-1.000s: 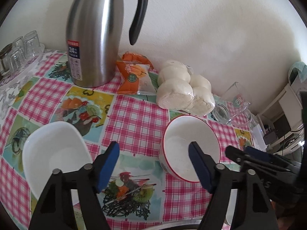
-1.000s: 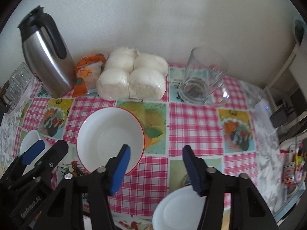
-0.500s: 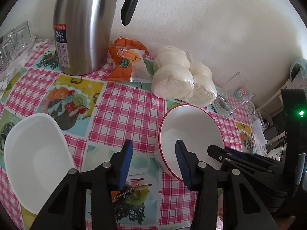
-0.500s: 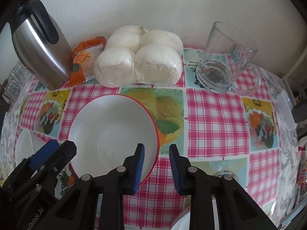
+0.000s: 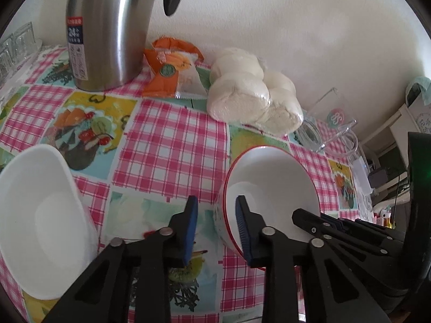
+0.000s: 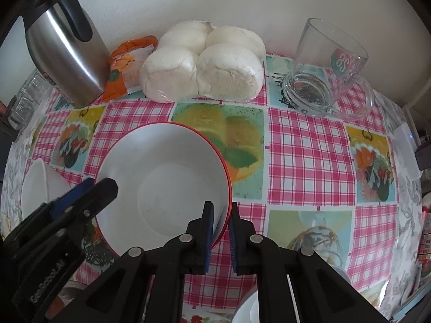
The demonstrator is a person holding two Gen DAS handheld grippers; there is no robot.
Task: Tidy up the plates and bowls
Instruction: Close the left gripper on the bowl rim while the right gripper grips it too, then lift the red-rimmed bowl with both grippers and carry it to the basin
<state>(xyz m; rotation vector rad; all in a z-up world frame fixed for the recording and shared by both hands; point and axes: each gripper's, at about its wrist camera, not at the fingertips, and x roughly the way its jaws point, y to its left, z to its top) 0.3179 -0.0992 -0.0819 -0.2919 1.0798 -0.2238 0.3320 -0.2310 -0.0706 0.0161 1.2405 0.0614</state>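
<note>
A white bowl with a red rim (image 6: 161, 185) stands on the checked tablecloth (image 6: 307, 145). My right gripper (image 6: 220, 238) is shut on its near right rim, one finger inside and one outside. My left gripper (image 5: 216, 227) straddles the bowl's left rim (image 5: 272, 185), one finger inside, one outside, jaws narrowed but with a gap. A plain white bowl (image 5: 40, 207) sits to the left, and shows at the left edge of the right wrist view (image 6: 37, 188). A white plate edge (image 6: 247, 309) shows at the bottom.
A steel thermos jug (image 5: 107, 27), an orange snack packet (image 5: 169, 70), a bag of white buns (image 6: 204, 64) and a glass mug (image 6: 323, 72) line the back wall. Small glasses (image 5: 16, 48) stand at far left.
Both grippers moved forward onto the red-rimmed bowl and narrowed. The right gripper closed on the bowl's near right rim; the left now straddles its left rim.
</note>
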